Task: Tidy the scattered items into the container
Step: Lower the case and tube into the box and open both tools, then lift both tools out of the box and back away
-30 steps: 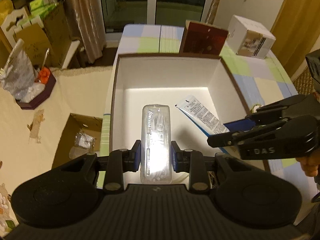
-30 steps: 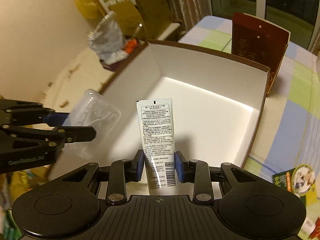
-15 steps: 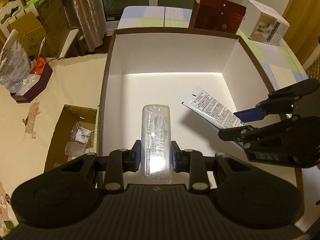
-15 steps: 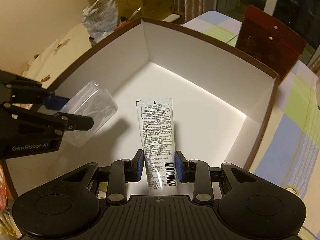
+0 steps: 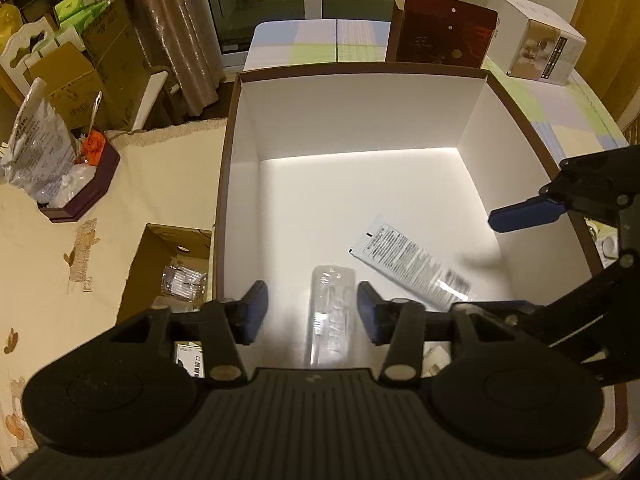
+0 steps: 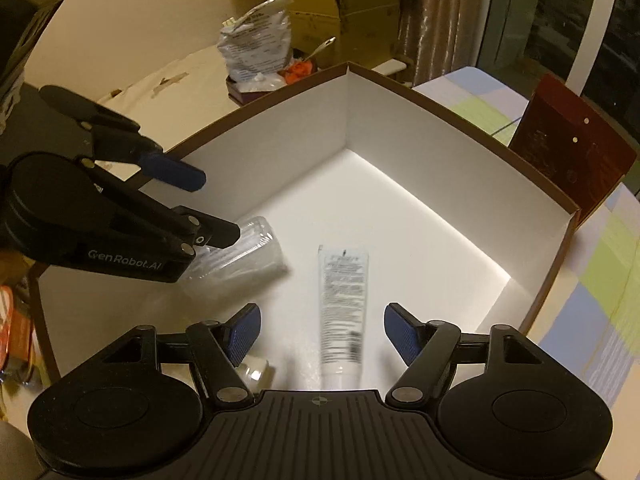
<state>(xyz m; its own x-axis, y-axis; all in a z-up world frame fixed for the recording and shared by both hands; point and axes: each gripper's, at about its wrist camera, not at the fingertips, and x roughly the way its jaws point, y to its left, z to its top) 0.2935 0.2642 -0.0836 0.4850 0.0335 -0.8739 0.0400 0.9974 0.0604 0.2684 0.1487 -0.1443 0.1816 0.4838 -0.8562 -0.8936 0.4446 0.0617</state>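
Note:
A large white box with a brown rim (image 5: 400, 128) (image 6: 400, 152) fills both views. A clear plastic case (image 5: 331, 312) (image 6: 240, 256) lies on its floor, below my open left gripper (image 5: 312, 312) and touching neither finger. A white tube with printed text (image 5: 412, 268) (image 6: 342, 304) lies beside the case, under my open right gripper (image 6: 322, 330), free of its pads. In the left wrist view the right gripper (image 5: 532, 256) hangs over the box's right side. In the right wrist view the left gripper (image 6: 208, 208) hangs over the box's left side.
A dark red card box (image 5: 440, 36) and a white carton (image 5: 536, 48) stand behind the container on the checked cloth (image 5: 320, 44). Left of it sit an open cardboard box (image 5: 168, 272) and a dark tray with bags (image 5: 72, 184). A small clear bottle (image 6: 252, 372) lies near my right fingers.
Both grippers have opened and let go of their loads. The clear case and the tube have dropped onto the box floor. Both grippers moved further over the box.

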